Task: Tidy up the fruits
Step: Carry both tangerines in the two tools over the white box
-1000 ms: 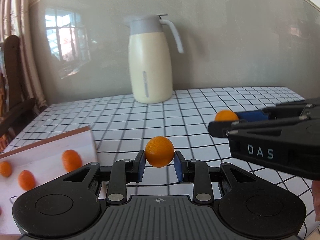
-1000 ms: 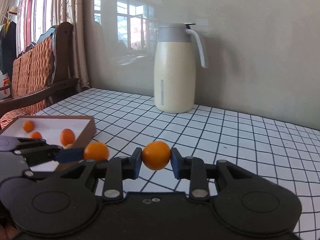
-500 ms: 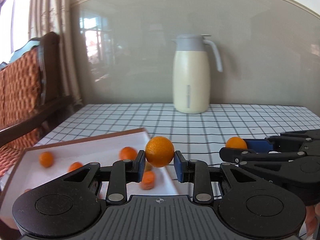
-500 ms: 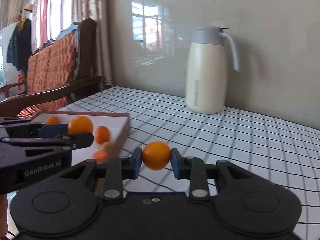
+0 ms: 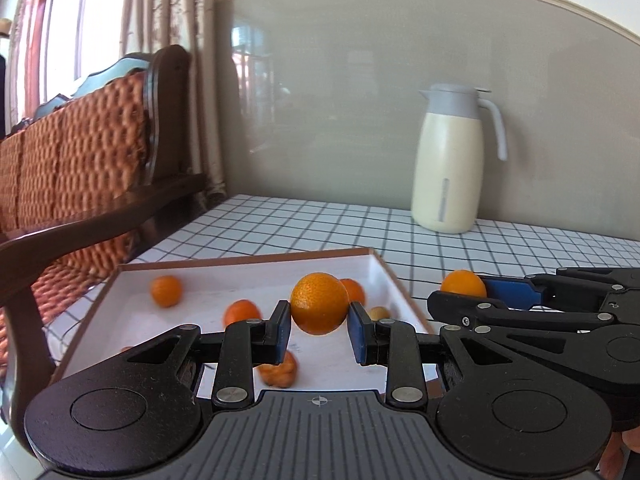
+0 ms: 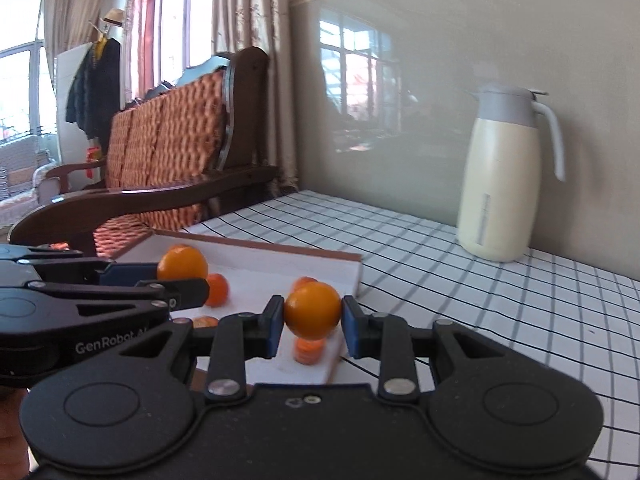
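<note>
A white tray with a brown rim lies at the table's left end and holds several small oranges. My left gripper is shut on an orange and hangs above the tray's middle. In the right wrist view that same left gripper comes in from the left with its orange. My right gripper is shut on a second orange above the tray's near right corner. It shows in the left wrist view as the right gripper with its orange just past the tray's right rim.
A cream jug with a grey lid stands at the back of the checked tablecloth, against the wall. A wooden bench with orange woven cushions stands close to the table's left edge, behind the tray.
Both grippers have swung left with their oranges, from over the bare cloth to over the tray. The jug has slid to the right in both views.
</note>
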`<state>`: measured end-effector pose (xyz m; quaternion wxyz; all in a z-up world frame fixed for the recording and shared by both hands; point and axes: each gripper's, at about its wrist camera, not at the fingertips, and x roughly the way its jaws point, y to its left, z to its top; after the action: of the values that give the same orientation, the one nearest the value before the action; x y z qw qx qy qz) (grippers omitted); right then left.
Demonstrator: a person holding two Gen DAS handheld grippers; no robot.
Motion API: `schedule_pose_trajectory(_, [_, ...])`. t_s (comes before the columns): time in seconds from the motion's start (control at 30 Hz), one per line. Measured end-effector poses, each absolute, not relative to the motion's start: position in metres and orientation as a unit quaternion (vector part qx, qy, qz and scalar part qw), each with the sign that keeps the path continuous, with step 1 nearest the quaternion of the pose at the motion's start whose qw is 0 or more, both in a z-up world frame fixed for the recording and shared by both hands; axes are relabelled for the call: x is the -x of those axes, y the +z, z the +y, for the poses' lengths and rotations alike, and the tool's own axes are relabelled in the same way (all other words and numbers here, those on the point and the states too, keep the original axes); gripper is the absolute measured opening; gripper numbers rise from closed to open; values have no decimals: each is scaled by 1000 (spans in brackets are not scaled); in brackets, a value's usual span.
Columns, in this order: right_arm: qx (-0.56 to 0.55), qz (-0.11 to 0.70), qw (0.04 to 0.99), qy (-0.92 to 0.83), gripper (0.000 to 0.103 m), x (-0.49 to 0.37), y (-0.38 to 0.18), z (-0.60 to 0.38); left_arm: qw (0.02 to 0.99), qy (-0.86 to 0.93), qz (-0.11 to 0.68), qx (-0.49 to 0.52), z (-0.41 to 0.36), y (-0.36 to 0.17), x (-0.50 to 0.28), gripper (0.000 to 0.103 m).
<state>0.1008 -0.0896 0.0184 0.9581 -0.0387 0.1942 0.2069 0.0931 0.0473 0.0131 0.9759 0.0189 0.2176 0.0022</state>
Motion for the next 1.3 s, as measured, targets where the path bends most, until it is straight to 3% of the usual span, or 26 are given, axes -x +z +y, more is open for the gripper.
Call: schedule_pose_trajectory(1.3, [1,139,970,199,22,-124,18,-47,974,105,200,31,142,11,-109,31])
